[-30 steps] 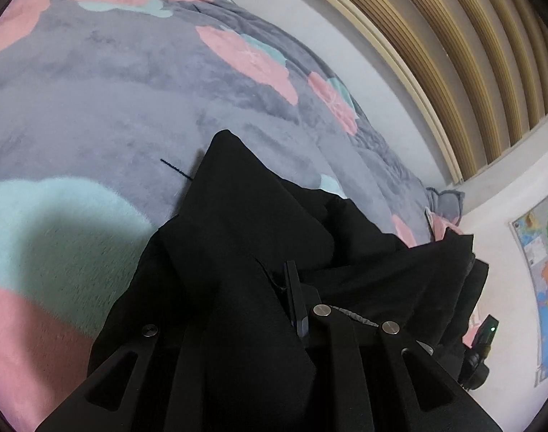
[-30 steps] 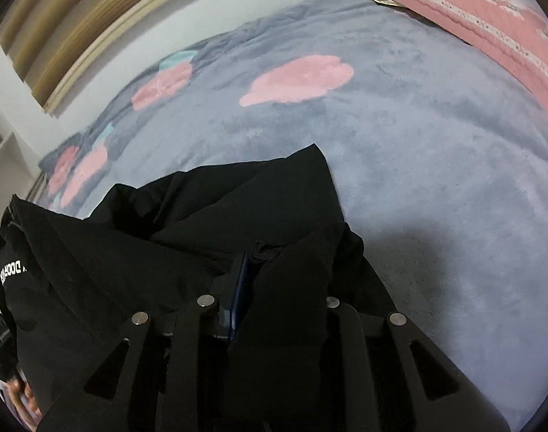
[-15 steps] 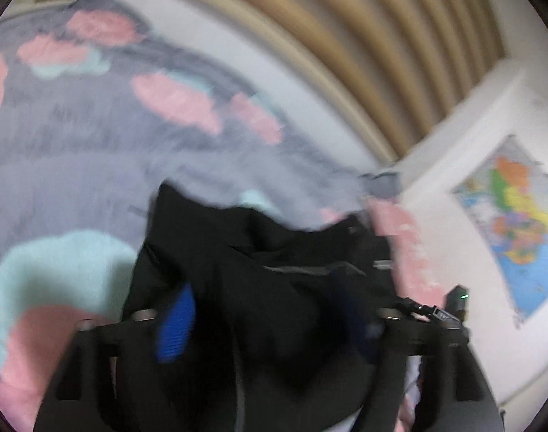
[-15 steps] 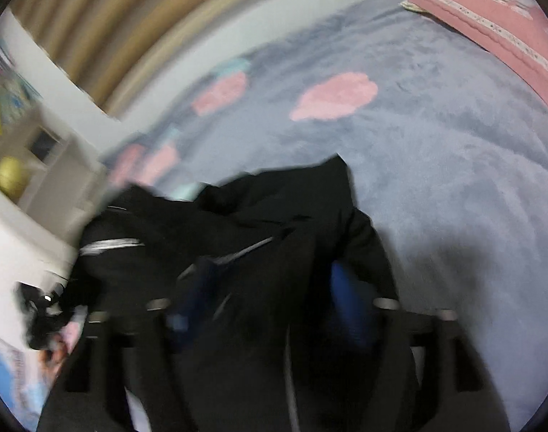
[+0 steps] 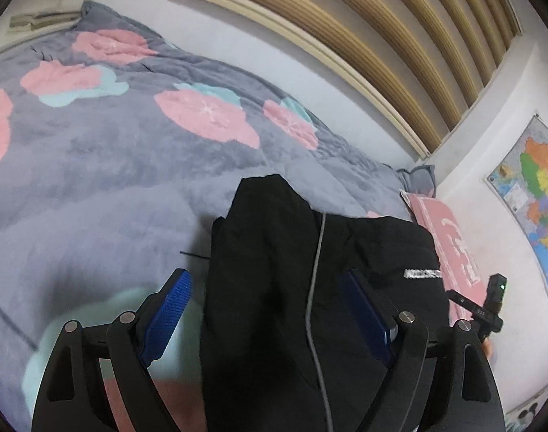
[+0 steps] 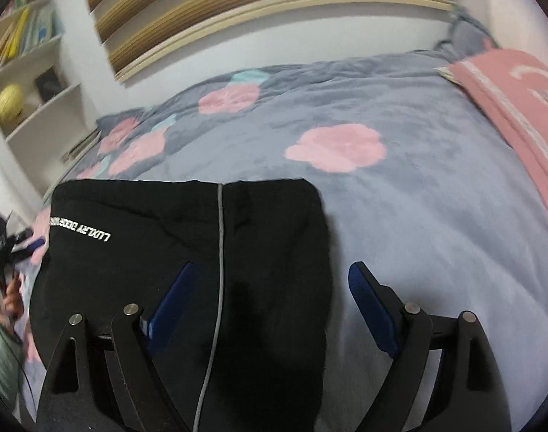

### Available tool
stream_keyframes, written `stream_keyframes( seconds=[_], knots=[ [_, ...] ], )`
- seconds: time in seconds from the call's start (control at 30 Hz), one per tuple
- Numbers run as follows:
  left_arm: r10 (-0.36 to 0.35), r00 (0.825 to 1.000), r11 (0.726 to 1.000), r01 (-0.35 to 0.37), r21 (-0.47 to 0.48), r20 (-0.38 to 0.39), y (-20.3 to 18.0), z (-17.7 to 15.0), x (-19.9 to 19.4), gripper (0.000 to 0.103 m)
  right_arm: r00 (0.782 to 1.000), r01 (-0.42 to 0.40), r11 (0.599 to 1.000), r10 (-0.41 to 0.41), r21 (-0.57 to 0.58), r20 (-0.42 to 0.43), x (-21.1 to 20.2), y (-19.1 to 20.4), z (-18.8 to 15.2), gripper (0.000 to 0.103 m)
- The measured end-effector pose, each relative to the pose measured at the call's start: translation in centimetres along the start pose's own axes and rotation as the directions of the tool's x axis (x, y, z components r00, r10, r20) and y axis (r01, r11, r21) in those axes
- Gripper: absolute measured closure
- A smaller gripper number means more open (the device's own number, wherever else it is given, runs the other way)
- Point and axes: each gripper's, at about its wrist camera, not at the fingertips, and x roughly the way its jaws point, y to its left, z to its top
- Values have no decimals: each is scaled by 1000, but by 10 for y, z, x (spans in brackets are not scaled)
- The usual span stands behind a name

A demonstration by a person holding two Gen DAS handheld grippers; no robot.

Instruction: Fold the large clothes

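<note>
A black garment (image 5: 274,324) with a grey zip line and white lettering lies folded flat on the grey flowered blanket (image 5: 112,165). My left gripper (image 5: 266,278) hovers over its left part, jaws opening, blue pads wide apart and pressing on nothing; the cloth lies beneath the gap. In the right wrist view the same garment (image 6: 148,216) forms a neat rectangle. My right gripper (image 6: 273,269) stands above its right edge, jaws opening too, with no cloth pinched. Each view catches the other gripper at its edge: the right gripper (image 5: 489,302) and the left gripper (image 6: 4,248).
A pink pillow (image 6: 507,100) lies at the head of the bed, also seen as the pink pillow (image 5: 453,248). A slatted wooden panel (image 5: 381,43) runs along the wall. A map (image 5: 536,198) hangs on the wall; white shelves (image 6: 32,82) hold books and a yellow ball.
Both grippers were shut on folds of the black garment and have let go and opened. Both have lifted and rolled level; the garment now lies flat on the blanket.
</note>
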Motion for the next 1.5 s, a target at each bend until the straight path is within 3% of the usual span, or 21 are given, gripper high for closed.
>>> stream_keyframes(
  seconds=[0.07, 0.17, 0.2, 0.23, 0.27, 0.3, 0.33, 0.37, 0.47, 0.6, 0.67, 0.73, 0.83, 0.93, 1.07, 1.17, 1.23, 1.27, 1.3, 1.4, 1.5],
  knots=[
    [-26, 998, 1000, 25, -14, -59, 9, 7, 19, 16, 999, -4, 1000, 4, -2, -46, 24, -3, 10, 13],
    [-46, 988, 998, 39, -52, -149, 21, 17, 51, 16, 989, -85, 995, 90, 46, -120, 56, -8, 17, 14],
    [-74, 983, 996, 64, -69, -168, 23, 17, 57, 16, 989, -72, 997, 76, 35, -130, 60, -4, 17, 25],
    [-109, 977, 992, 94, -88, -182, 24, 18, 64, 17, 992, -26, 1000, 24, -11, -126, 59, 4, 16, 61],
    [-139, 976, 988, 125, -90, -169, 20, 19, 66, 32, 993, -4, 999, -1, -45, -117, 55, 9, 15, 81],
    [-115, 981, 993, 108, -53, -156, 13, 19, 62, 69, 996, 22, 997, -28, -73, -86, 45, 15, 13, 86],
    [-48, 988, 999, 48, 0, -147, 5, 18, 59, 89, 997, 48, 995, -54, -91, -61, 36, 19, 13, 88],
    [-24, 990, 1000, 27, 16, -141, 0, 17, 54, 95, 996, 84, 991, -88, -109, -32, 23, 25, 13, 88],
    [19, 1000, 998, -18, 55, -12, -21, 21, 15, 96, 979, 204, 974, -200, -94, 48, -11, 30, 31, 91],
    [-14, 993, 1000, 15, -9, 117, -36, 43, -24, 96, 958, 271, 962, -267, -33, 106, -33, 35, 58, 91],
    [94, 987, 995, -98, 27, 134, -46, 48, -16, 96, 940, 335, 941, -330, -44, 90, -20, 44, 65, 91],
    [184, 979, 982, -186, 15, 93, -43, 48, 7, 96, 926, 378, 924, -378, -54, 22, 13, 45, 65, 91],
    [274, 959, 957, -279, -79, -64, -7, 37, 65, 96, 904, 405, 911, -412, -82, -111, 70, 33, 46, 92],
    [227, 953, 945, -265, -191, -199, 32, 16, 108, 93, 891, 398, 913, -408, -89, -201, 114, 26, 24, 89],
    [181, 963, 950, -224, -219, -199, 41, 14, 108, 88, 867, 451, 879, -473, -154, -158, 119, 36, 17, 83],
    [160, 971, 962, -194, -193, -178, 40, 14, 100, 85, 882, 437, 893, -449, -106, -143, 106, 28, 18, 75],
    [184, 970, 962, -210, -173, -158, 35, 16, 80, 76, 905, 405, 912, -410, -63, -117, 86, 28, 19, 65],
    [211, 967, 959, -233, -161, -143, 30, 16, 71, 63, 923, 370, 928, -373, -43, -94, 71, 33, 17, 65],
    [236, 967, 960, -247, -133, -97, 18, 18, 53, 58, 936, 345, 938, -346, -30, -70, 56, 36, 16, 62],
    [200, 980, 979, -201, -23, -18, -16, 19, 11, 58, 960, 278, 960, -278, -9, 17, -1, 57, 8, 31],
    [172, 985, 979, -173, 108, 17, -70, 11, -18, 54, 978, 196, 980, -193, -30, 77, -44, 91, 2, 27]
  ],
)
